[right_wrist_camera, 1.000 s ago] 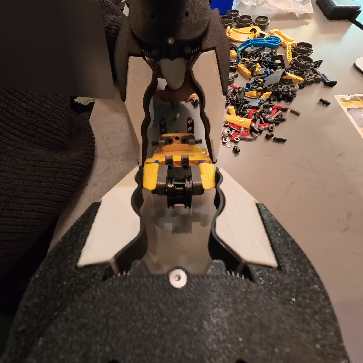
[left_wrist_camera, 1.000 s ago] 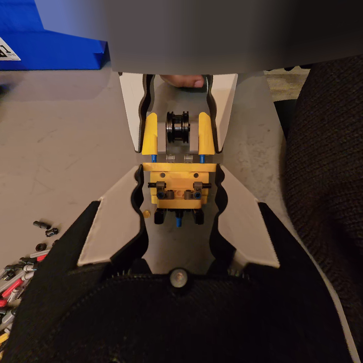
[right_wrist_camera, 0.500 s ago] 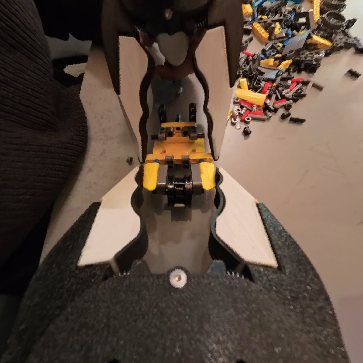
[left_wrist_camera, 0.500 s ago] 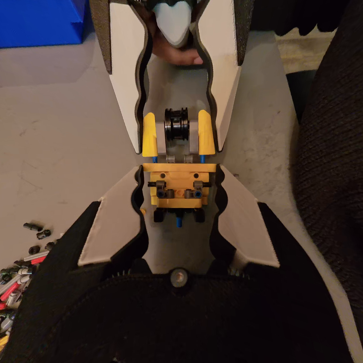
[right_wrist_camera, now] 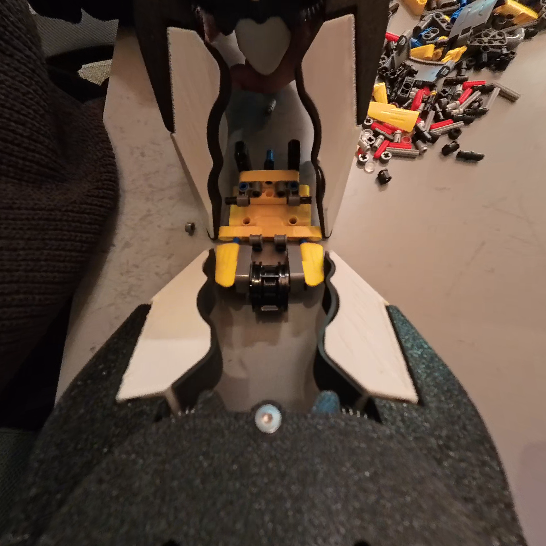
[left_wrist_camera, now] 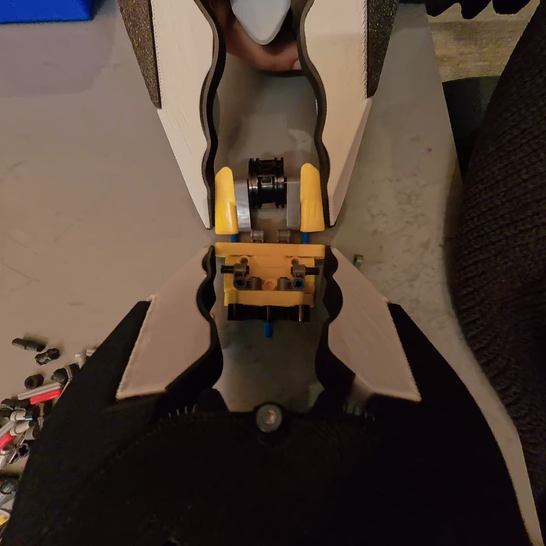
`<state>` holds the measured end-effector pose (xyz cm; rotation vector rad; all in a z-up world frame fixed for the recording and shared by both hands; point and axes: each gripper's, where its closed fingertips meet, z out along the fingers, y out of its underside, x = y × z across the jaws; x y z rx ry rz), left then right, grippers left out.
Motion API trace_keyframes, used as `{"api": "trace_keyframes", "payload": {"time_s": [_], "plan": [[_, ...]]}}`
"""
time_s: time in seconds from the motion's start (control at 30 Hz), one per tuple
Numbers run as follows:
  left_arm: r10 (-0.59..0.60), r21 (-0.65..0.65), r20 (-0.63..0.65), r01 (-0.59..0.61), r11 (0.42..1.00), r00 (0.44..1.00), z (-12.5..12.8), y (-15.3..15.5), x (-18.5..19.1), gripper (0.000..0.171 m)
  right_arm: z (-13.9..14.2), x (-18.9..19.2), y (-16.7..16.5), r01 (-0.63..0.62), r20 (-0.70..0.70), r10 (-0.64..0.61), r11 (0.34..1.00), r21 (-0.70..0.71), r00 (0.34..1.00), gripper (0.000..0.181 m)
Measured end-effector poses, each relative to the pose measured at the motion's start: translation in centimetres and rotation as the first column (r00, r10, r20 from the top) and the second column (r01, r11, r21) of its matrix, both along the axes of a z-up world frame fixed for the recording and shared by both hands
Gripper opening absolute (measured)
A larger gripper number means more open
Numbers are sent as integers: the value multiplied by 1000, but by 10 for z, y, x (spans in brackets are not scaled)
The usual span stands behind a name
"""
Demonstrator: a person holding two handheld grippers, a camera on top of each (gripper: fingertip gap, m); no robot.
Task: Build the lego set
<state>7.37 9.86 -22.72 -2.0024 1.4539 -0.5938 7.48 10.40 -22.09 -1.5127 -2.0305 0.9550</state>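
Two grippers, one small toy build between them, up over the grey table (left_wrist_camera: 74,177). Left gripper (left_wrist_camera: 269,266) pinched narrow on the yellow block end of the toy build (left_wrist_camera: 267,274). Right gripper (right_wrist_camera: 267,266) pinched narrow on the other end, on the two yellow side pieces (right_wrist_camera: 226,266) beside the black wheel (right_wrist_camera: 268,283). Hard plastic, light by the look of it, likely smooth and a bit slippery; thin blue pins (left_wrist_camera: 267,329) probably easy to pop loose, so best held on the flat yellow sides. Loose pile of red, grey, black and yellow bricks (right_wrist_camera: 428,97) toward the far right side of the table. Blue box (left_wrist_camera: 44,10) at a far corner. No brand or writing to read anywhere.
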Motion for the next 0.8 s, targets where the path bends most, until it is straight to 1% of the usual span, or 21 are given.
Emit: {"api": "trace_keyframes", "payload": {"time_s": [0.3,0.47,0.53,0.6,0.67,0.73,0.8], "plan": [[-4,-3,-3,4,1000,1000,-1,0,-1,72,-2,-1,0,-2,8,2,998,68,1000,73],[3,30,13,-4,1000,1000,4,1,-1,71,0,-1,2,4,-4,-4,998,61,1000,73],[21,39,81,-24,999,996,14,2,0,71,8,-2,6,28,-41,-25,997,69,999,73],[55,47,162,-63,997,985,29,4,-2,71,26,-4,8,51,-111,-47,998,36,993,73],[90,61,256,-109,992,962,48,3,-4,71,45,-6,9,72,-175,-70,997,6,982,73],[126,56,377,-158,986,918,72,-3,-7,71,60,-7,3,69,-211,-72,997,-19,975,72],[158,27,499,-197,980,852,94,-13,-12,71,72,-10,-9,42,-221,-50,998,-39,974,72]]}}
